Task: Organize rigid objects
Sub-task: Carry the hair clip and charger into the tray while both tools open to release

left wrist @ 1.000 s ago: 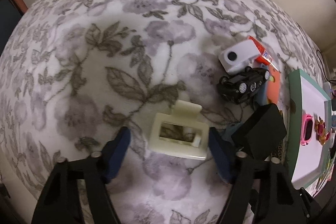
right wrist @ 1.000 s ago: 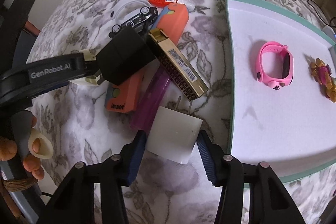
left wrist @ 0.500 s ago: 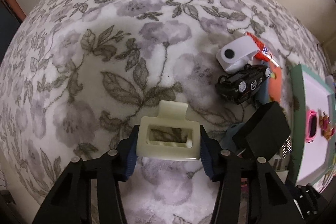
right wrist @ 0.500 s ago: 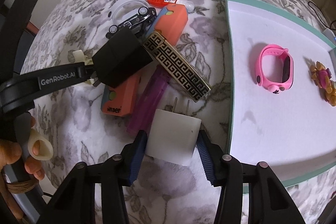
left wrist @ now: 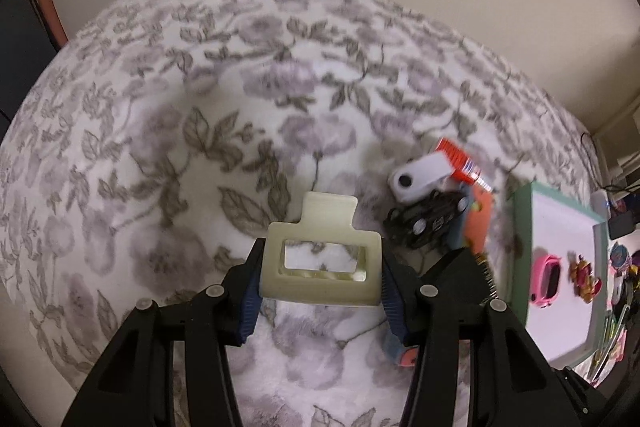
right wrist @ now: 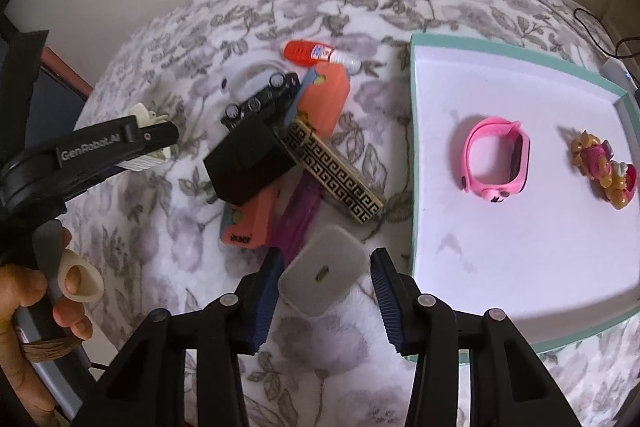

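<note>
left wrist view: left gripper (left wrist: 320,277) clamped on cream rectangular plastic hair claw clip (left wrist: 320,263), pads pressed to both short sides after closing in, clip lifted clear of floral fleece blanket (left wrist: 160,147). black toy car (left wrist: 428,221) off at 2 o'clock. right wrist view: right gripper (right wrist: 323,285) just narrowed on white square plastic charger block (right wrist: 323,275), port face up, tilted, raised off blanket. teal-rimmed white tray (right wrist: 416,147) at 2 o'clock, holding pink watch (right wrist: 496,163).
</note>
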A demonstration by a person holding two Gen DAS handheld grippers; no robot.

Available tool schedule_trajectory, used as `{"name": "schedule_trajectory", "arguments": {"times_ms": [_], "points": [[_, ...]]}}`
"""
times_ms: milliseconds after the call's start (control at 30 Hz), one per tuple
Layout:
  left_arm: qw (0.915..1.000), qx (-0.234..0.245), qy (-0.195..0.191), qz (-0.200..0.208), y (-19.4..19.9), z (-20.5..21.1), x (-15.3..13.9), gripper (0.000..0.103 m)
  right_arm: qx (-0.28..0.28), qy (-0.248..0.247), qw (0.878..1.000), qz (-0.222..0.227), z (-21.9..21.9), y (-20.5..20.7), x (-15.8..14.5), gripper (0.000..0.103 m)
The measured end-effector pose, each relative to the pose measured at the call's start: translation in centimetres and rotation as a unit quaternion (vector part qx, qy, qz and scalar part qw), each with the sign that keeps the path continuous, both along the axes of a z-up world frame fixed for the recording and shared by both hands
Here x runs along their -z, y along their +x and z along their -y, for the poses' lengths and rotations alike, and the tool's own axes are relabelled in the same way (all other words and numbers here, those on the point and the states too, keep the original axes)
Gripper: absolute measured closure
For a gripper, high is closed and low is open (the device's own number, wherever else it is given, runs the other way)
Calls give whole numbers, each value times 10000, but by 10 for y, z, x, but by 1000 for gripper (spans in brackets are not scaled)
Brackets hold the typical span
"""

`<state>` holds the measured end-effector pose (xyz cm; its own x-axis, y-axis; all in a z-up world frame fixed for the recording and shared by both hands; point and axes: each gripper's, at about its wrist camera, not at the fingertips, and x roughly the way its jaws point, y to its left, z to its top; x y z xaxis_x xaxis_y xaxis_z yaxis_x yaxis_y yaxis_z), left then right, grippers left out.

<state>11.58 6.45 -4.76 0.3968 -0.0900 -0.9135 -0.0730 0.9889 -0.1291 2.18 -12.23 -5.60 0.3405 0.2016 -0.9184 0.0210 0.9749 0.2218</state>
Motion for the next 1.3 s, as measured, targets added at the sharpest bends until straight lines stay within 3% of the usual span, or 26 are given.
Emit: {"name": "schedule_trajectory", "arguments": {"times_ms": [67,100,900,1300], "points": [[9999,-6,21,109,-2,0,-7,50,-3,44,10000,67,2,0,-5,69],[9998,4,54,189,-3,1,-12,50,-17,52,10000,75,3,-1,-6,70],[9959,300,244,818,-24,38,-58,50,42,63,9983,573,28,-11,-36,71],[9941,742,121,784,-32,77,-59,50,519,14,9961,709,67,-14,-42,71]]}}
